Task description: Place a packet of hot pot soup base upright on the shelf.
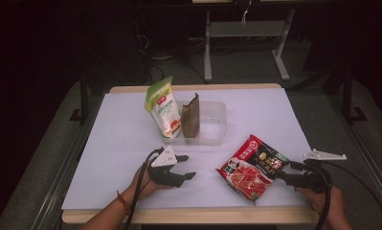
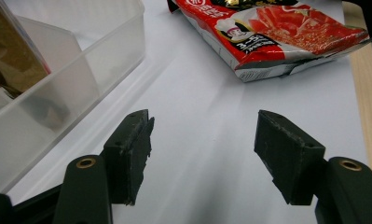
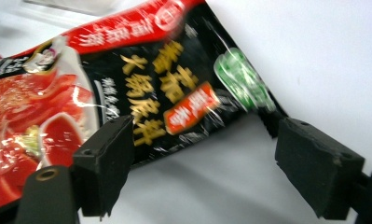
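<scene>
Room: dark, with desk legs beyond the white-topped bench [image 1: 126,129].
Red pouch [image 1: 253,166]: lies flat near the bench's front edge, towards its right corner.
Your right claw [image 1: 283,176]: released, jaws spread just at the pouch's right end; in the right gripper view the pouch's corner sits between them, unpressed.
Your left claw [image 1: 185,167]: released and empty, low over the bench left of the pouch.
Clear tub [image 1: 212,125]: mid-bench, holding a green-white pouch [image 1: 162,106] and a brown pouch [image 1: 190,116], both upright.
</scene>
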Demonstrator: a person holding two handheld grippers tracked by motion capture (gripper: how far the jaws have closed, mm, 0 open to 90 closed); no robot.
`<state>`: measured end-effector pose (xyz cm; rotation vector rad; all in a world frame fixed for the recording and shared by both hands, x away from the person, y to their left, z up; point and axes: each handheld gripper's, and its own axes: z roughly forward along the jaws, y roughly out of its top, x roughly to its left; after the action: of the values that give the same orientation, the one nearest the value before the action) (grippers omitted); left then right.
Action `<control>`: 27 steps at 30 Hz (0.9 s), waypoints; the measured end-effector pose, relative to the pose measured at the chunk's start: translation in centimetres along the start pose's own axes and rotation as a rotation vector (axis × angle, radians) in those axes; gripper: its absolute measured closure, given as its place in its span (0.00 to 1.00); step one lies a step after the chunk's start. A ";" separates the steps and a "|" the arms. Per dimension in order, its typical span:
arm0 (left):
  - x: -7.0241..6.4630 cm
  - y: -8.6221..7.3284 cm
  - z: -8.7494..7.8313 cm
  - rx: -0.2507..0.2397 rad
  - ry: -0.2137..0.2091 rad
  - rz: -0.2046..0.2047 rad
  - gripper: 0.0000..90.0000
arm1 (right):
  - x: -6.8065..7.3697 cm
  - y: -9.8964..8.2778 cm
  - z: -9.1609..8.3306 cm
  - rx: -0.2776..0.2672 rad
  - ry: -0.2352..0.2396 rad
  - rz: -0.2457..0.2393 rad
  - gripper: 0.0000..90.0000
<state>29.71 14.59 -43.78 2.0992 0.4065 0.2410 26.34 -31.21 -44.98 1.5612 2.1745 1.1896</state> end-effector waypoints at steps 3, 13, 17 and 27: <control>0.0 0.0 -0.1 -0.004 -0.005 0.000 0.40 | -0.7 -0.2 0.4 0.008 0.079 0.037 0.19; 0.1 0.3 0.0 -0.009 -0.019 -0.011 0.40 | 1.0 1.1 2.3 0.042 0.092 0.035 0.15; 0.2 0.3 0.4 -0.004 -0.030 -0.017 0.39 | 1.9 1.8 3.0 0.094 0.067 -0.031 0.16; 0.4 0.5 0.9 0.007 -0.038 -0.035 0.40 | 2.6 1.6 3.5 0.056 0.057 -0.060 0.49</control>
<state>30.45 13.75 -43.85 2.0981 0.4221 0.1791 28.44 -27.11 -45.40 1.4902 2.2927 1.1779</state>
